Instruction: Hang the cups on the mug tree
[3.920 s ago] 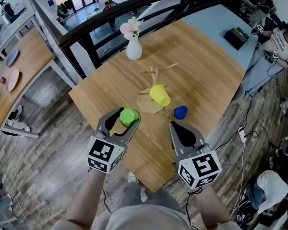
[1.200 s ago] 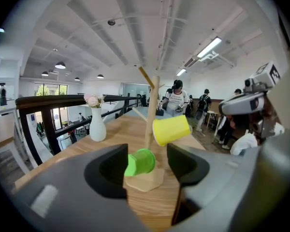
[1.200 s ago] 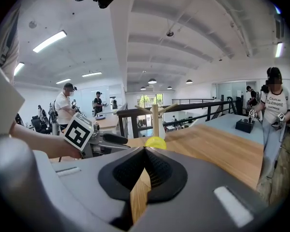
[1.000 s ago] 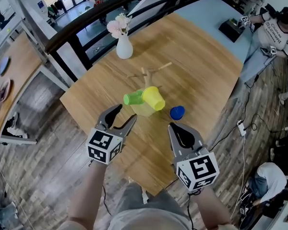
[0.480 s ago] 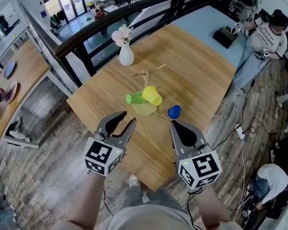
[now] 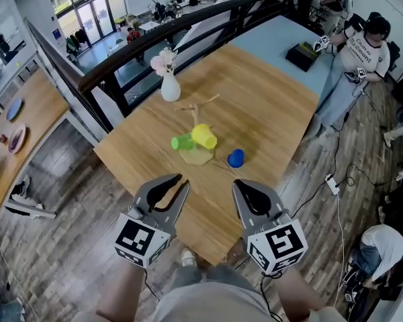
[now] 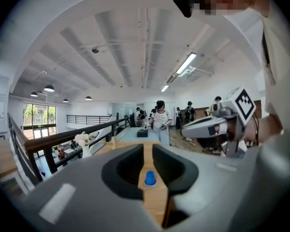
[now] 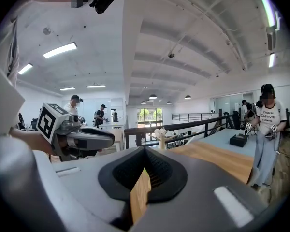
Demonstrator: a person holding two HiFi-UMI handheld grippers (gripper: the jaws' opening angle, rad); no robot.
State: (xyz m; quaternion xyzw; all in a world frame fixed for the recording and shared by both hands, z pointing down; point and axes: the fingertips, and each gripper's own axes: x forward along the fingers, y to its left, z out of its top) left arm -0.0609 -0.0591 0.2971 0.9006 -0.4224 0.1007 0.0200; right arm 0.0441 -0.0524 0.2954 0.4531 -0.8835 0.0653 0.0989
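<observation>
The left gripper [image 6: 181, 180] is hovering over the near edge of the wooden table [image 6: 275, 106], its jaws standing only slightly apart with a thin slit between the tips. They have just been closing, and nothing is sitting between them. In the left gripper view, the left gripper [image 7: 146, 146] is showing only bare tabletop and the far-off blue cup [image 7: 150, 178] through that slit. The right gripper [image 6: 236, 182] is hanging beside it at 3 o'clock, its jaws pressed fully together and gripping nothing. The right gripper view is showing the right gripper [image 8: 144, 149] with its tips meeting.

The mug tree [image 6: 195, 116] is standing well apart from both grippers, at about 1 o'clock from the left tips and 11 o'clock from the right ones. The green cup [image 6: 183, 141] and the yellow cup [image 6: 204, 136] are hanging on it side by side, touching, green at 9 o'clock of yellow. The blue cup [image 6: 236, 157] is sitting on the table near the tree's base at 4 o'clock, directly at 12 o'clock from the right gripper and clear of its tips.

Counting: three cups are showing (one green, one yellow, one blue), along with one mug tree and two grippers. One white vase [image 6: 170, 88] of flowers is standing at 11 o'clock from the tree.
</observation>
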